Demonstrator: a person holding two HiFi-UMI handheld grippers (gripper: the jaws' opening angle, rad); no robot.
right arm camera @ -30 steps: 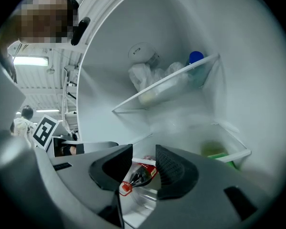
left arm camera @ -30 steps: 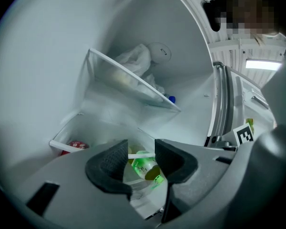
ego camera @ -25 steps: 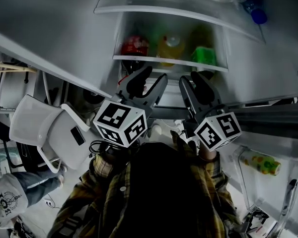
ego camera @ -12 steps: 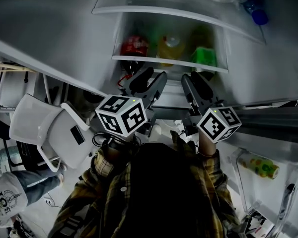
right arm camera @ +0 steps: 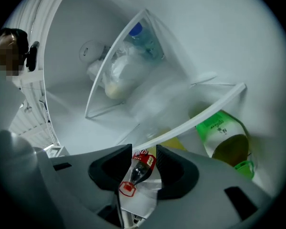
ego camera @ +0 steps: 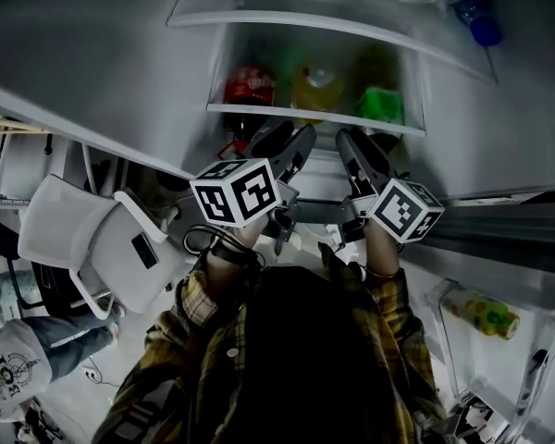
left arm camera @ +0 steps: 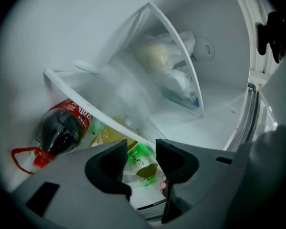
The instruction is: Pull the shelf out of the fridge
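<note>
The fridge stands open in the head view. A glass shelf with a white front edge point(ego camera: 314, 116) carries a red-capped cola bottle point(ego camera: 250, 86), a yellow bottle point(ego camera: 316, 86) and a green bottle point(ego camera: 381, 103). My left gripper point(ego camera: 289, 139) and right gripper point(ego camera: 359, 144) point up at that edge from just below it, side by side. In the left gripper view the open gripper point(left arm camera: 140, 163) frames the green bottle point(left arm camera: 143, 159), with the shelf edge point(left arm camera: 95, 111) just beyond. The right gripper point(right arm camera: 144, 168) is open too; the cola bottle point(right arm camera: 139, 168) shows through the gap, under the shelf edge point(right arm camera: 200, 116).
A higher shelf point(ego camera: 305, 21) holds a bag of food point(right arm camera: 117, 75) and a blue-capped bottle point(ego camera: 481, 30). A white chair point(ego camera: 92, 248) stands at the left with a person's leg point(ego camera: 37, 359) beside it. The fridge door at right holds a bottle point(ego camera: 481, 311).
Both grippers have moved up and forward into the fridge, from well below the shelf to just under its front edge. The jaws stay parted.
</note>
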